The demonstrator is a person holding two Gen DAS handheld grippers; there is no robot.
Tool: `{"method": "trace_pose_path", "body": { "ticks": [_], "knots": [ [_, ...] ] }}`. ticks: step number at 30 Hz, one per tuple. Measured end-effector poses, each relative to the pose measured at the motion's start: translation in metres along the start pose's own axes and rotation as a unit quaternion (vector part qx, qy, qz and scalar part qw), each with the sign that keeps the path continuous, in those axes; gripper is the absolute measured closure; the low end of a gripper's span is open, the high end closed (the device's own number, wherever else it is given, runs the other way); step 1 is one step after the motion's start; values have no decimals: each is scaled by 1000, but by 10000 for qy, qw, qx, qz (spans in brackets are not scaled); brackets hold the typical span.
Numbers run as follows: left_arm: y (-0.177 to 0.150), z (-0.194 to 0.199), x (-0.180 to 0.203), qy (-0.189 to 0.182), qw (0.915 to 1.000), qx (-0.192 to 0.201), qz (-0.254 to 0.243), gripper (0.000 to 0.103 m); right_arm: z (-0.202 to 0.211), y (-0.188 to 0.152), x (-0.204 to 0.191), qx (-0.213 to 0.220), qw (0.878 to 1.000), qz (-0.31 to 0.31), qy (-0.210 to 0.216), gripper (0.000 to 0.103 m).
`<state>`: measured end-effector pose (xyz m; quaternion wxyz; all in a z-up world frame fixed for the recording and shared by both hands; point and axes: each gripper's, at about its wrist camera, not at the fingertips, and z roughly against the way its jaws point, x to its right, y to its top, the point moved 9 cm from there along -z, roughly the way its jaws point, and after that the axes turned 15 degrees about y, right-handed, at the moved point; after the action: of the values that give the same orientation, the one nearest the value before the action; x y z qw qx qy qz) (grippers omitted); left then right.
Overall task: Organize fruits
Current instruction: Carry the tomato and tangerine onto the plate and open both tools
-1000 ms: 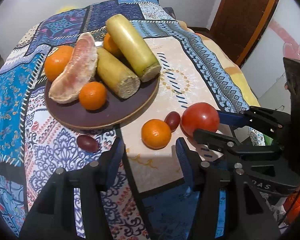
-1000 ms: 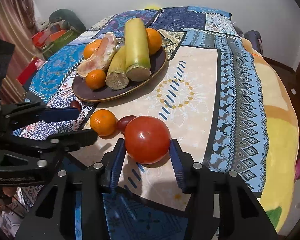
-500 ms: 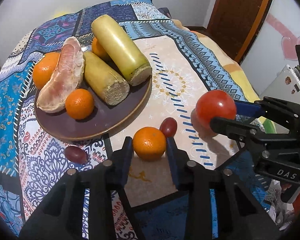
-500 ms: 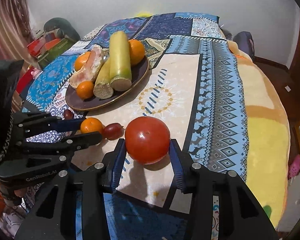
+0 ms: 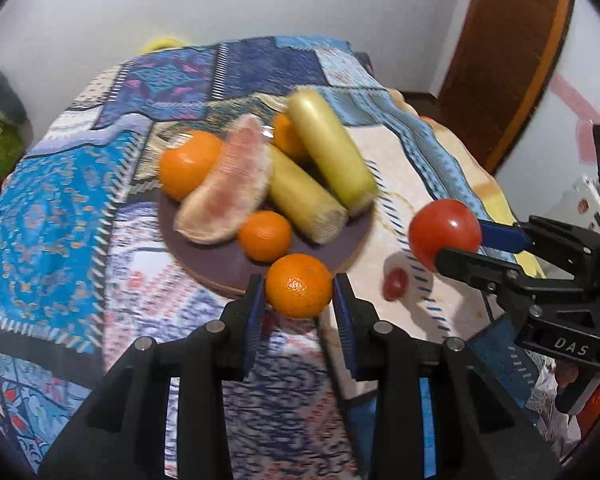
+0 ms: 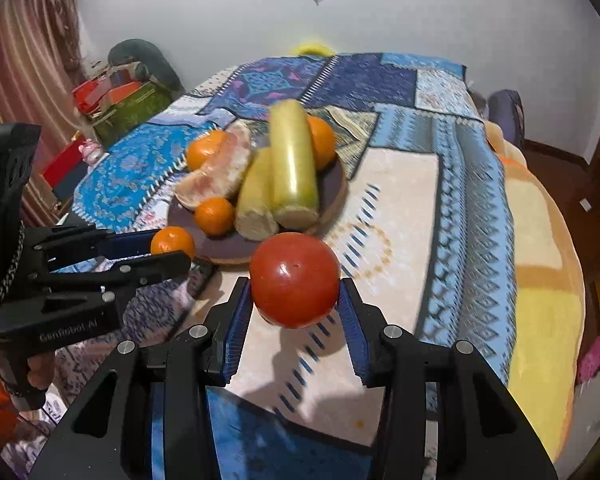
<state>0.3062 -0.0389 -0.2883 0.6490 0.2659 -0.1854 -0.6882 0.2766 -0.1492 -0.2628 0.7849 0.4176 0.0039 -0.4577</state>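
Note:
My left gripper (image 5: pixel 299 292) is shut on a small orange (image 5: pixel 299 285) and holds it above the near rim of the brown plate (image 5: pixel 216 264). My right gripper (image 6: pixel 296 296) is shut on a red tomato (image 6: pixel 295 280), lifted above the cloth to the right of the plate (image 6: pixel 228 246). The tomato (image 5: pixel 445 235) and right gripper also show in the left wrist view. The plate holds oranges (image 5: pixel 188 168), a pomelo wedge (image 5: pixel 228 200) and two sugarcane pieces (image 5: pixel 328 160). A small dark red fruit (image 5: pixel 395 284) lies on the cloth.
The patterned blanket (image 6: pixel 452 184) covers a table that drops off on the right. Boxes and bags (image 6: pixel 116 100) stand at the left by a curtain. A wooden door (image 5: pixel 508 52) is at the back right.
My left gripper closed on the loose orange and lifted it toward the plate. My right gripper lifted the tomato off the cloth and holds it higher.

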Motion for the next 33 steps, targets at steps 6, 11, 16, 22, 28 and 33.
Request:
{"method": "trace_pose_path", "body": {
  "ticks": [6, 11, 16, 22, 28, 33],
  "knots": [
    [9, -2, -37, 166, 9994, 67, 300, 69, -12, 19, -18, 70, 9998, 178, 94, 63],
    [16, -11, -53, 233, 9988, 72, 429, 69, -24, 35, -29, 102, 9992, 356, 126, 63],
    [24, -18, -60, 196, 9985, 106, 502, 69, -39, 50, -35, 102, 9986, 485, 159, 63],
    [27, -29, -56, 91, 9989, 86, 460, 69, -57, 64, -37, 90, 9983, 552, 177, 63],
    [23, -45, -52, -8, 9989, -32, 477, 69, -74, 67, -36, -18, 9979, 622, 176, 63],
    [19, -56, -49, -60, 9987, -122, 486, 69, -87, 64, -35, -154, 9978, 626, 165, 63]
  ]
}}
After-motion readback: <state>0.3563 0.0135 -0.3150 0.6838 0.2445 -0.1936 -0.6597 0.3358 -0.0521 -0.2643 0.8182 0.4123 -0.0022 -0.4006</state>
